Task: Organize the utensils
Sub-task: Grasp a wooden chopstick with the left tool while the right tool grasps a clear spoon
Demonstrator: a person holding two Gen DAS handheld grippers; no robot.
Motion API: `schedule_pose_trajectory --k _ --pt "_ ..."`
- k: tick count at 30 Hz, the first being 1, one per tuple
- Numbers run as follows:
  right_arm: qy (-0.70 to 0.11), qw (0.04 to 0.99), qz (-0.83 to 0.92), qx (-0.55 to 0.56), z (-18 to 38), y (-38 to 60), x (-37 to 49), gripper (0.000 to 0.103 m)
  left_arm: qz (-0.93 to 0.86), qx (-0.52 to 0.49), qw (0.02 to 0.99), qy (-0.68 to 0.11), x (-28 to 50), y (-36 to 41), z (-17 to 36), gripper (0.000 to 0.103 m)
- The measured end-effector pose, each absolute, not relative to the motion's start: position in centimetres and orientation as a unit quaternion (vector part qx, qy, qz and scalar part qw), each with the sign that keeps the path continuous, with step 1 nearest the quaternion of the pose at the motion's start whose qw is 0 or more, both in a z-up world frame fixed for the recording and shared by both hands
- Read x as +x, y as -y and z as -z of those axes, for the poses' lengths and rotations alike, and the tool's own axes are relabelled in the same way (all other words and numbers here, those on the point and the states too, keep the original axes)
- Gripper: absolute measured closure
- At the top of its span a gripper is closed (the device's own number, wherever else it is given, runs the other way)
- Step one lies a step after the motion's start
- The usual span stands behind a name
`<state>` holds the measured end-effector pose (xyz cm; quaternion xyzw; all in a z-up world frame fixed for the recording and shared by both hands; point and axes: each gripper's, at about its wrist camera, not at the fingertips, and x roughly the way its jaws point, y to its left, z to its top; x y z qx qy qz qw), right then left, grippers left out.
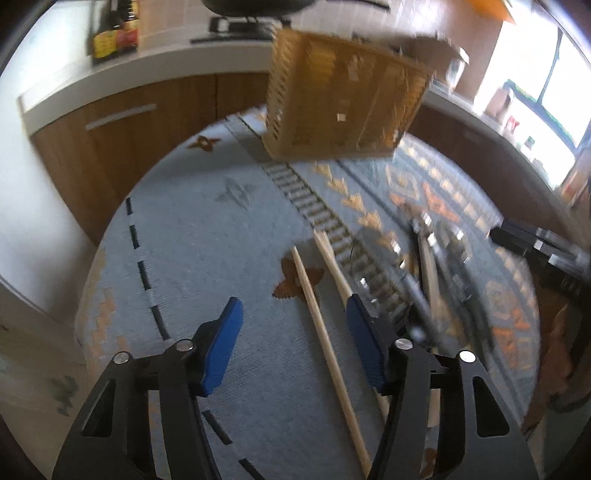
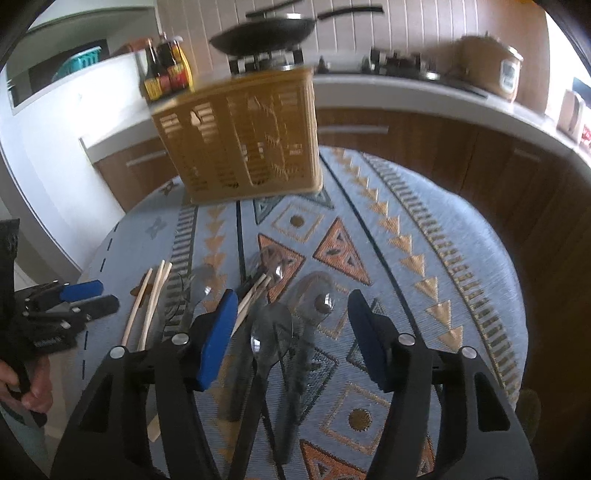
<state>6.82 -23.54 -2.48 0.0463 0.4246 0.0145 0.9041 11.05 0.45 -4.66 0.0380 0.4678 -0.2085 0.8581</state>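
Observation:
A tan slotted utensil holder (image 1: 343, 99) stands at the far end of the patterned table; it also shows in the right wrist view (image 2: 240, 140). Wooden chopsticks (image 1: 325, 332) lie on the cloth between my left gripper's (image 1: 293, 317) open blue fingers, one running under the right finger. More chopsticks (image 2: 147, 306) lie at the left in the right wrist view. Several grey spoons (image 2: 271, 332) lie side by side below my right gripper (image 2: 291, 310), which is open and empty above them. The spoons look blurred in the left wrist view (image 1: 439, 254).
The round table carries a blue and orange patterned cloth (image 2: 424, 258). Behind it runs a white kitchen counter with wooden cabinets (image 2: 424, 140), sauce bottles (image 2: 166, 70), a wok (image 2: 266, 33) and a rice cooker (image 2: 491, 66). The left gripper shows at the left edge (image 2: 74, 299).

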Motion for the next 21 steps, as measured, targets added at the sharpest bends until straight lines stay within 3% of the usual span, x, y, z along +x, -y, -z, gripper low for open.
schedule_pose_trajectory --k 6,12,16,18,21 --pt "-0.482 0.871 -0.032 0.089 2.7 25.3 9.8 0.048 0.201 0.087 0.837 -0.501 11.5 1.5 6.3 0.058" --pt "-0.544 0.831 -0.067 0.097 4.3 24.7 11.8 0.051 0.193 0.119 0.841 -0.491 11.2 2.1 6.6 0.060" --pt "-0.584 0.801 -0.082 0.105 5.6 24.6 11.5 0.056 0.186 0.126 0.847 -0.482 11.2 1.8 6.6 0.077" --pt "-0.596 0.790 -0.083 0.116 6.1 24.7 11.7 0.059 0.184 0.131 0.847 -0.481 11.3 1.7 6.5 0.091" --pt "-0.603 0.783 -0.087 0.125 6.4 24.5 11.9 0.059 0.190 0.133 0.845 -0.482 11.6 1.4 6.5 0.093"
